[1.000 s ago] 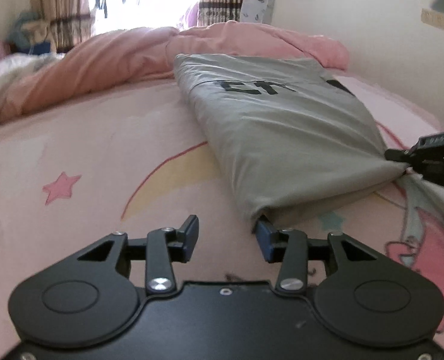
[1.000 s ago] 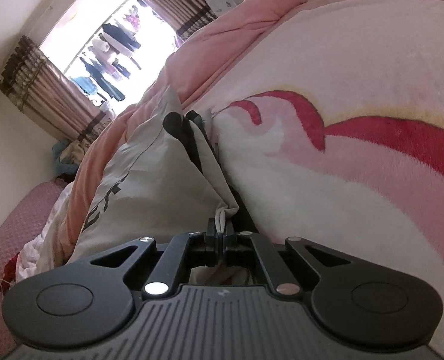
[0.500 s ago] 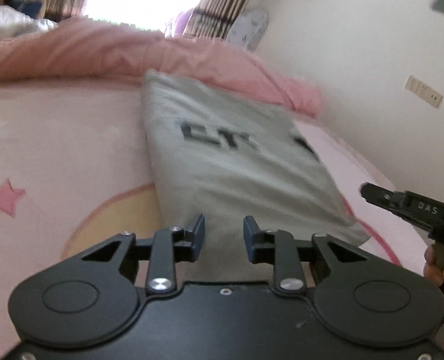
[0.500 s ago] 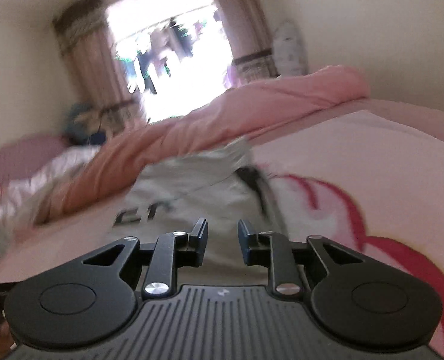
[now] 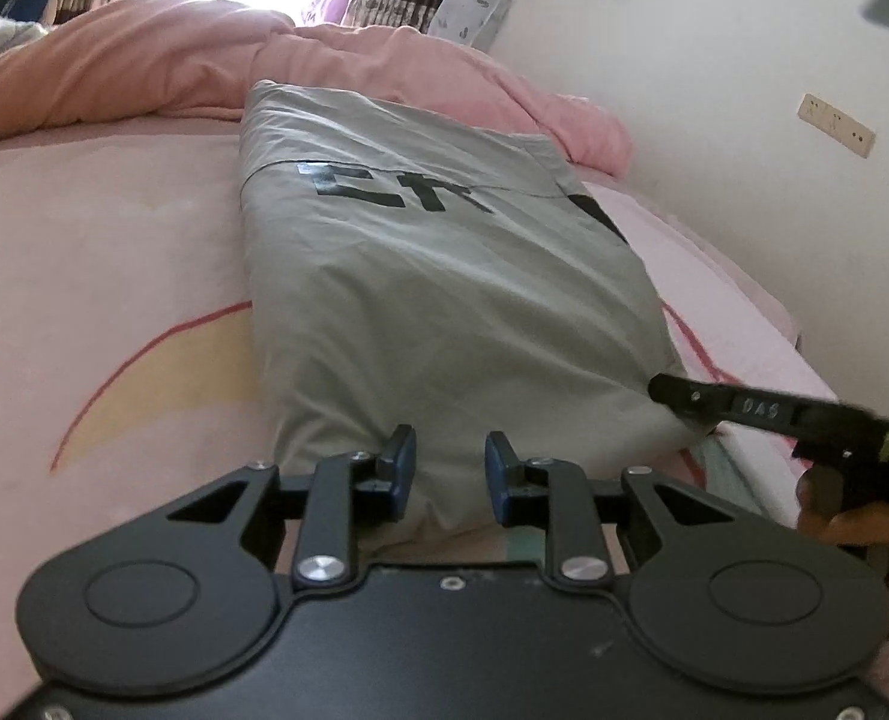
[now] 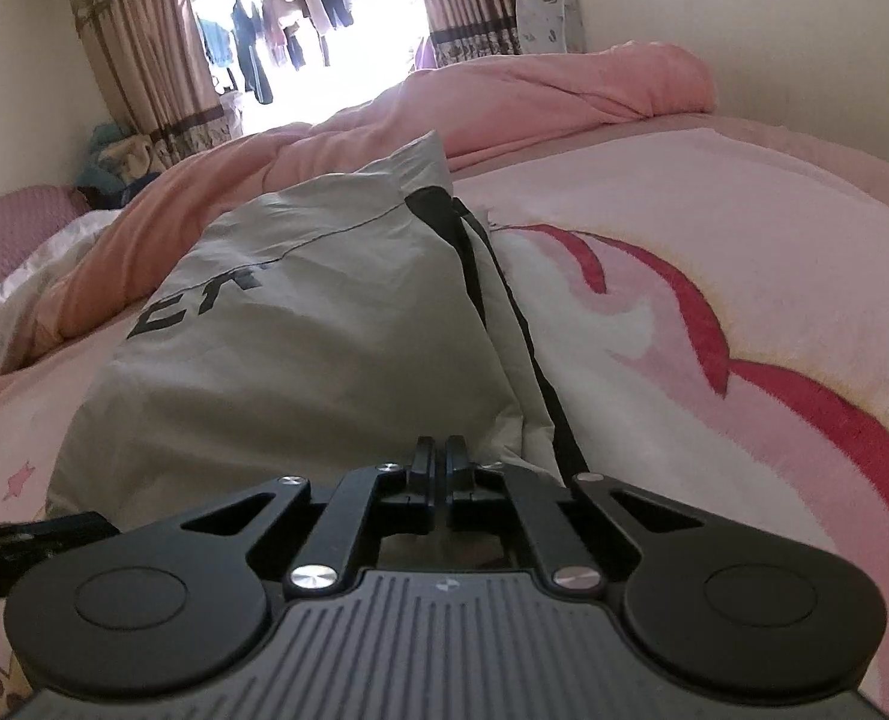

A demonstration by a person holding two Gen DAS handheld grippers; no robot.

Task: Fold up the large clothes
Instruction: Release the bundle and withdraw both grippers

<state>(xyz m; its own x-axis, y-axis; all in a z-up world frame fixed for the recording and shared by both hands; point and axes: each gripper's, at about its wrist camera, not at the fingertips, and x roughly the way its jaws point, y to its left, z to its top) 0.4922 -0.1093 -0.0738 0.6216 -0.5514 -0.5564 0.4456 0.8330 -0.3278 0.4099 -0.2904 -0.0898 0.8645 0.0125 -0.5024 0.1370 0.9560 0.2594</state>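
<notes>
Right jaws (image 6: 439, 456) reclosed at the grey garment's (image 5: 444, 312) corner; left jaws (image 5: 444, 468) apart, straddling its edge.

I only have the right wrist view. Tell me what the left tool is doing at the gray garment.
Observer: The left tool is open at the near edge of the folded gray garment; its pads are not pressing the cloth.
Operator: Report where my right tool's tip sits, seen from that side.
Observer: The right tool, shut, has its tip at the garment's near right corner; whether it pinches cloth, I cannot tell.
Operator: Say what is behind it.
Observer: A hand grips its handle.
</notes>
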